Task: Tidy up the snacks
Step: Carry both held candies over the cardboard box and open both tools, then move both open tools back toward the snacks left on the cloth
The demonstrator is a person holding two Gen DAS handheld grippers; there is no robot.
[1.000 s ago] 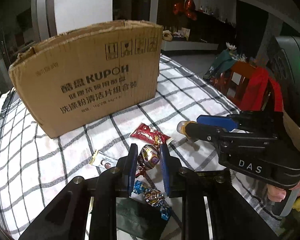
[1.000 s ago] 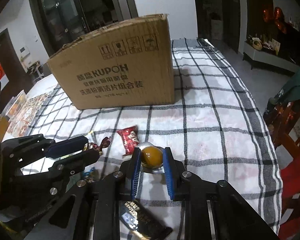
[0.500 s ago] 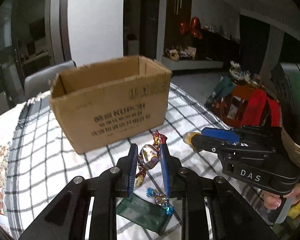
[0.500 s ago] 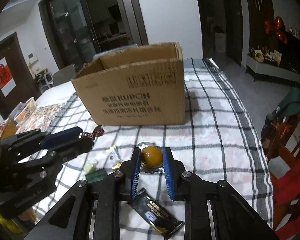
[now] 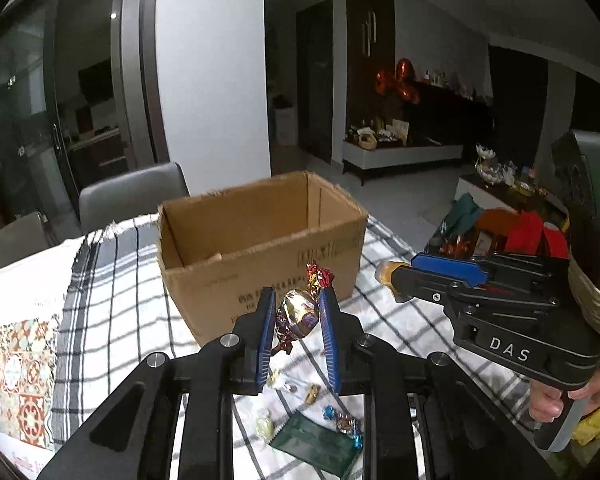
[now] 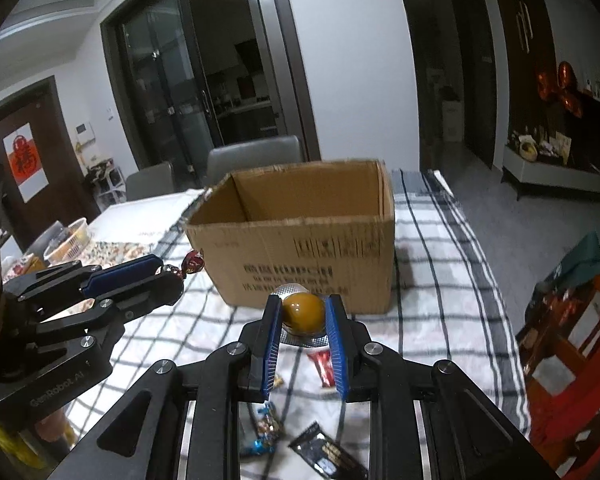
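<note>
1. Cardboard box (image 5: 260, 248) is seen open-topped on the checked tablecloth (image 5: 112, 304).
2. A foil-wrapped candy (image 5: 297, 314) is clamped by the left gripper (image 5: 297, 316), in front of the box.
3. An amber jelly cup (image 6: 303, 313) is clamped by the right gripper (image 6: 303, 320), also before the box.
4. Loose sweets (image 5: 342, 422) are left on the cloth, nearer than the box.

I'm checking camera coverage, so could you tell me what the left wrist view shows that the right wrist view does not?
Only the left wrist view shows the green packet and the pale wrapped sweet. Only the right wrist view shows the black snack bar and red packet. Both show the open cardboard box, each gripper's candy and the checked cloth.
</note>
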